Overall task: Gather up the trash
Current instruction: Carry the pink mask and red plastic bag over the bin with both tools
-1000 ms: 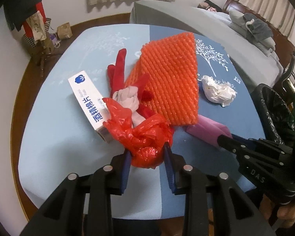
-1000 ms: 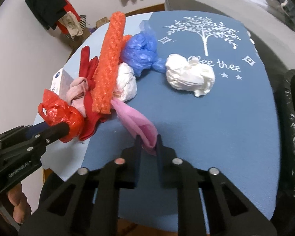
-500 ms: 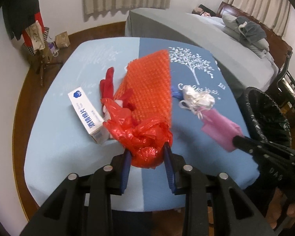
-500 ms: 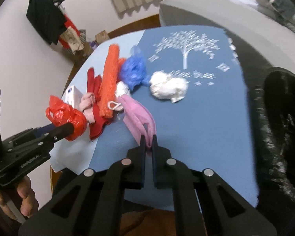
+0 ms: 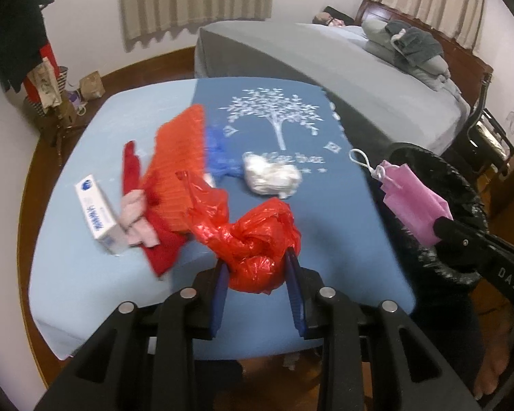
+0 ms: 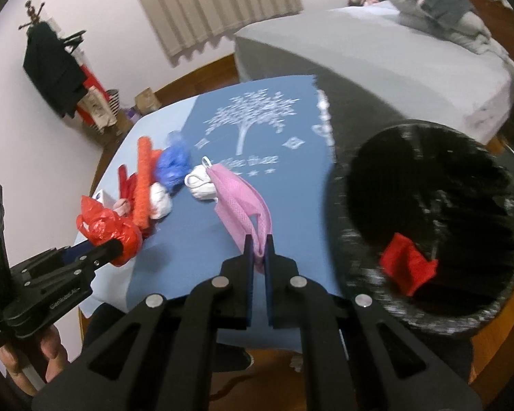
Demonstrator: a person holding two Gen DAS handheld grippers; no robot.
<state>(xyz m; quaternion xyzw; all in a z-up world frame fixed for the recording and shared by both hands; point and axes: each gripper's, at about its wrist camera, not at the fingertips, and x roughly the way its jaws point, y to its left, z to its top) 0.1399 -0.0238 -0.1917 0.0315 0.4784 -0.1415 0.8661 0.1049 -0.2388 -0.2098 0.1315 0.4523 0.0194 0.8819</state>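
Left gripper (image 5: 257,267) clenches the red plastic bag (image 5: 253,236); right gripper (image 6: 258,245) pinches the pink face mask (image 6: 243,202), black-lined bin (image 6: 428,226) waiting at three o'clock for both.

Trash bin (image 6: 428,318) right of table (image 6: 291,212), probably 1 scrap (image 6: 409,263) inside

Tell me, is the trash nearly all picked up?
Not yet. One red scrap lies in the black bin. The left gripper holds a red plastic bag; the right gripper pinches a pink mask. The orange netting, blue bag, white wad and box still wait.
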